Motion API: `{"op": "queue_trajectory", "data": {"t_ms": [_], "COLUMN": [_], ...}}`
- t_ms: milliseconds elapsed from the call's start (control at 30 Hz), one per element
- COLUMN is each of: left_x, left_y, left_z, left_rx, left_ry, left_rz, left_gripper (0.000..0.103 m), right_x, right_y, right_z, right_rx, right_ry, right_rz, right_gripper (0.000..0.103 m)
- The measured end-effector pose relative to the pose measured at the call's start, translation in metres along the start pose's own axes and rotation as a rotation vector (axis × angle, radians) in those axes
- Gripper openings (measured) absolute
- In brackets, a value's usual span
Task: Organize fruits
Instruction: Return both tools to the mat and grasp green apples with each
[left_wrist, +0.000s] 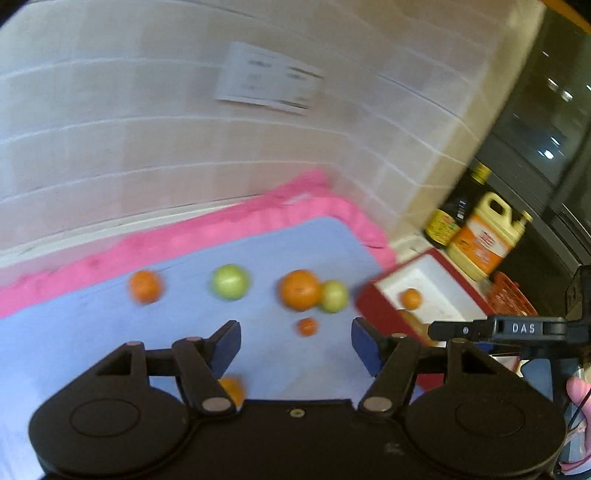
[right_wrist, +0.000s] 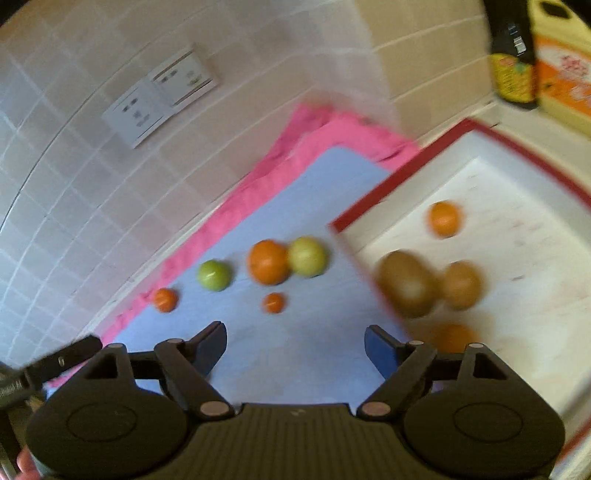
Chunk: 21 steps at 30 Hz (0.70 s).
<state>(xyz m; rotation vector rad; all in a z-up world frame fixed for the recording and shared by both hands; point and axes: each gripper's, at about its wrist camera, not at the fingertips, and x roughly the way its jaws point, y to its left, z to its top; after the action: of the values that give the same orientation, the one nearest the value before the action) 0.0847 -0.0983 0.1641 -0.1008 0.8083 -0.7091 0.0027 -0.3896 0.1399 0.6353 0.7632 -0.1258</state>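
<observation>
my left claw (left_wrist: 295, 345) hangs open and empty over the blue mat (left_wrist: 74, 332), nothing between its pads. going left to right across the mat: a small orange (left_wrist: 144, 286) nearest the pink towel (left_wrist: 184, 236), then a green fruit (left_wrist: 229, 281), then a big orange (left_wrist: 299, 290) touching a second green fruit (left_wrist: 334, 296), with a tiny orange (left_wrist: 307, 326) just in front of that pair. one more orange fruit (left_wrist: 232, 390) peeks out below my left claw's linkage. further right is the red-rimmed white tray (right_wrist: 402, 162), already holding a small orange (right_wrist: 443, 218), two brown fruits (right_wrist: 406, 284) side by side, and what looks like another orange one (right_wrist: 452, 338) near my right claw (right_wrist: 295, 349), which is also spread wide and carries nothing, at the tray's near edge.

i judge i am between picks: some fruit is in the tray, six pieces are left on the mat. the next move calls for picking one target, probably the tiny orange closest to both claws, dropping over it with the jaws astride, and closing gently so it doesn't roll. the touching pair will need a careful approach from the free side.
</observation>
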Motion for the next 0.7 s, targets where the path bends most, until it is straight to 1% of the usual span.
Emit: {"op": "queue_trajectory", "data": {"t_ms": [133,200,300,400,533,633,700], "left_x": [-0.017,-0.023,-0.028,-0.028,-0.018,-0.003,0.011], "left_y": [0.035,0.050,0.059,0.062,0.067,0.071,0.071], "left_z": [-0.012,-0.016,-0.021,-0.023,-0.020,-0.015,-0.011], "left_rx": [-0.053,-0.084,-0.097,-0.092,-0.092,-0.092,-0.073], "left_ry": [-0.015,-0.022,-0.032,-0.037,-0.040,-0.018,0.015], "left_rz": [0.033,0.033,0.022,0.026,0.036,0.034,0.060], "left_gripper": [0.079,0.078,0.079,0.079,0.079,0.079,0.079], "right_x": [0.020,0.027,0.037,0.041,0.045,0.043,0.044], "right_y": [0.032,0.045,0.058,0.061,0.054,0.046,0.039], "right_z": [-0.009,-0.013,-0.015,-0.013,-0.003,0.008,0.014], "right_rx": [-0.025,-0.039,-0.065,-0.068,-0.054,-0.065,-0.074], "right_ry": [0.023,0.042,0.066,0.073,0.066,0.038,0.026], "right_rz": [0.024,0.036,0.028,0.022,0.018,-0.011,-0.025], "right_gripper": [0.084,0.084,0.084,0.085,0.085,0.086,0.085]}}
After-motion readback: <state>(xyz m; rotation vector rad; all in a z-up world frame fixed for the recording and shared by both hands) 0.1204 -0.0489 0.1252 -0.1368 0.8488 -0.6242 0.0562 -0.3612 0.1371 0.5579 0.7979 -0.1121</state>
